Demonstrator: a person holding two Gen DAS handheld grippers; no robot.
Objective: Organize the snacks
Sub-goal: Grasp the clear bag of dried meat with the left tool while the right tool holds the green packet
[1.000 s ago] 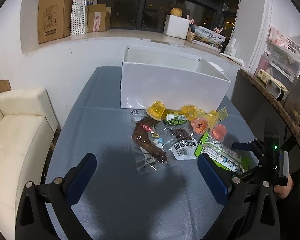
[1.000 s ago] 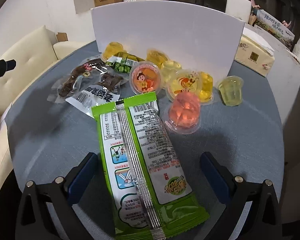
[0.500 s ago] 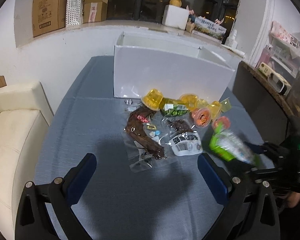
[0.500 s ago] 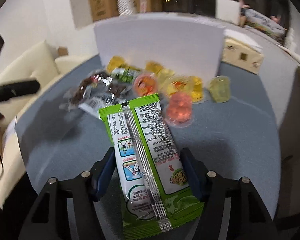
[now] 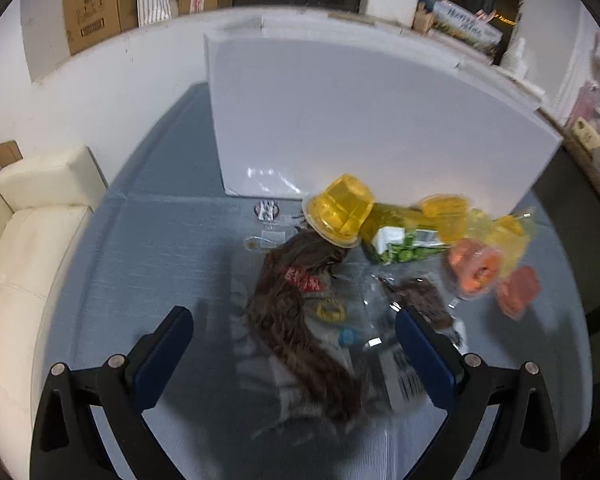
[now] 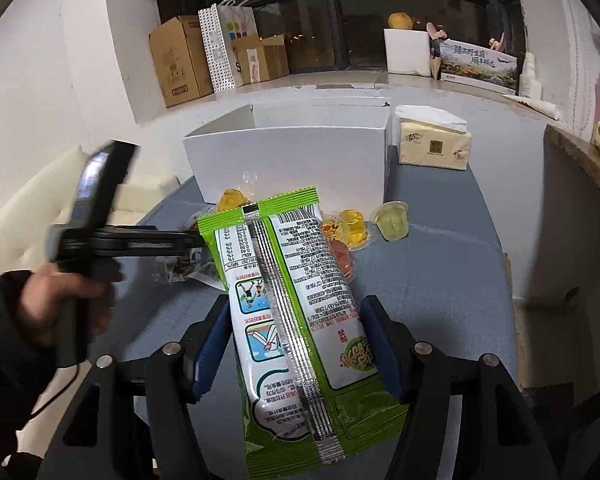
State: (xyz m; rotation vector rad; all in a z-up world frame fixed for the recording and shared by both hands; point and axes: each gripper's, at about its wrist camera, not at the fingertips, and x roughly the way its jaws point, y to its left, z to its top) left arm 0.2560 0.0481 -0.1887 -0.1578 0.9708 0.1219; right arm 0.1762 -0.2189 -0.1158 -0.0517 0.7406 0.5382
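Clamping green snack packet [image 6: 296,312] mid-body, right gripper [image 6: 300,344] lifts it above table, near white box [image 6: 292,160]; light, crinkly, slippery. Left gripper [image 5: 296,336] wide open, empty, over dried-meat pouch [image 5: 300,328].

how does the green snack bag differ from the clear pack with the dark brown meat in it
The green snack bag is opaque and printed, with a silver seam down its back; the meat pack is see-through, showing its brown contents. The green snack bag is clamped between the right gripper jaws and lifted off the table; the meat pack lies flat on the table, with the open left gripper above it. Both are long sealed plastic packets.
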